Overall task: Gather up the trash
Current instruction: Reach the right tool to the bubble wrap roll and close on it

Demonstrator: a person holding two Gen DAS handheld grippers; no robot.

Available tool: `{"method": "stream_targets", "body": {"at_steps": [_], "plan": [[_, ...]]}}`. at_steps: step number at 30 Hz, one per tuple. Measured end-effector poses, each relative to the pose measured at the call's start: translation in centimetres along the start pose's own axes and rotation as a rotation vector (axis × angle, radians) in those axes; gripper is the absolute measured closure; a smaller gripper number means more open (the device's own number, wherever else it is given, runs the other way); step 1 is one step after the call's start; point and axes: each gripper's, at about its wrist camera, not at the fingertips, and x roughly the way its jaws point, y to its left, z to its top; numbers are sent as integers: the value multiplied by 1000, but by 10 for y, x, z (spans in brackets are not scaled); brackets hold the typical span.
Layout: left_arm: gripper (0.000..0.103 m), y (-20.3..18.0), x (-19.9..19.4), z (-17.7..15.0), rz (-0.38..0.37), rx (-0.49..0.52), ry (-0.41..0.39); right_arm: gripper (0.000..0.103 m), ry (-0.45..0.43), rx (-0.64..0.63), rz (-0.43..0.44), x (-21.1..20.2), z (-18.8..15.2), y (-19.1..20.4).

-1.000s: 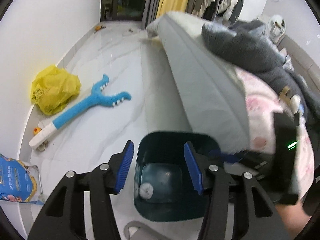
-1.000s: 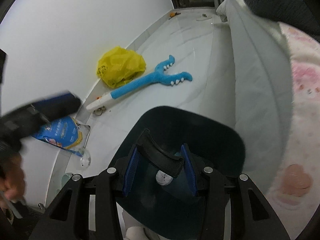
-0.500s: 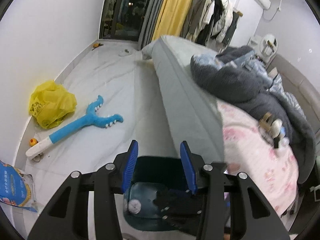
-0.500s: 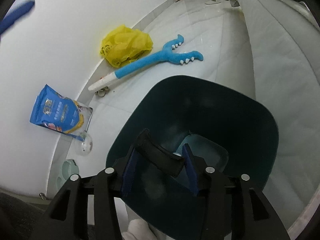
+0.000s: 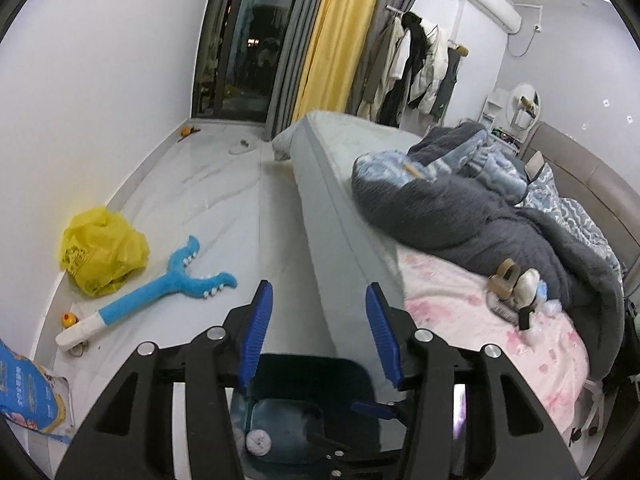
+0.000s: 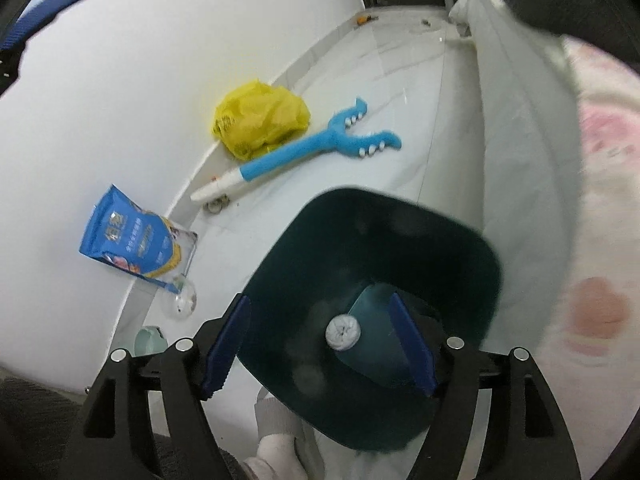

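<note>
**Both tongs empty over the dark bin**

I am holding my right gripper (image 6: pixel 320 344) right above the dark teal bin (image 6: pixel 460 248), pointing steeply down into it. Its blue jaws are spreading apart at this moment and nothing is sitting between the pads; I am looking straight past them to the bin's floor. Down there, between my two right fingers, a white crumpled wad (image 6: pixel 343 332) is lying on the lighter teal bottom. The bin is standing on the pale floor, just beside the grey edge of the bed (image 6: pixel 516 128) to the right of my tongs.

I am carrying my left gripper (image 5: pixel 318 330) higher, aiming over the far rim of the same bin (image 5: pixel 352 376), which is showing below and behind its fingers. Its jaws are also widening, with only floor and mattress edge visible in the gap, so it is gripping nothing. The same wad (image 5: pixel 258 442) is showing low in that view, under the left finger.

Ahead and to the left of both tongs, a blue toothed grabber toy (image 6: pixel 304 148) is lying on the floor, with a yellow plastic bag (image 6: pixel 260 118) against the wall just beyond it. Nearer, left of my right tongs, a blue pouch (image 6: pixel 132 236) is leaning at the wall. To the right of my left tongs, small items (image 5: pixel 516 292) are resting on the pink blanket (image 5: pixel 460 300).
</note>
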Motion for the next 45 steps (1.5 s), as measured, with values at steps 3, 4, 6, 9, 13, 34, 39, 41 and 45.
{"method": "stream_targets", "body": {"at_steps": [3, 4, 6, 9, 13, 34, 39, 41, 45], "plan": [[49, -18, -1, 4, 10, 38, -23, 27, -54, 2, 6, -26, 3, -8], [47, -24, 0, 4, 11, 48, -25, 26, -71, -1, 8, -34, 4, -10], [46, -34, 1, 4, 2, 59, -28, 24, -111, -13, 5, -53, 7, -14], [39, -50, 4, 6, -14, 69, -34, 22, -169, -19, 4, -79, 9, -21], [35, -71, 9, 8, -40, 77, -39, 22, -218, -46, -36, -106, 9, -33], [26, -161, 70, 5, -149, 105, 51, 5, -316, -101, -241, -207, -25, -151], [26, -180, 87, 2, -178, 118, 90, 4, -300, -72, -253, -218, -39, -190], [25, -187, 94, 1, -200, 123, 109, 4, -284, -73, -243, -218, -43, -201], [25, -201, 107, -1, -238, 127, 142, 4, -257, -54, -209, -213, -45, -216]]}}
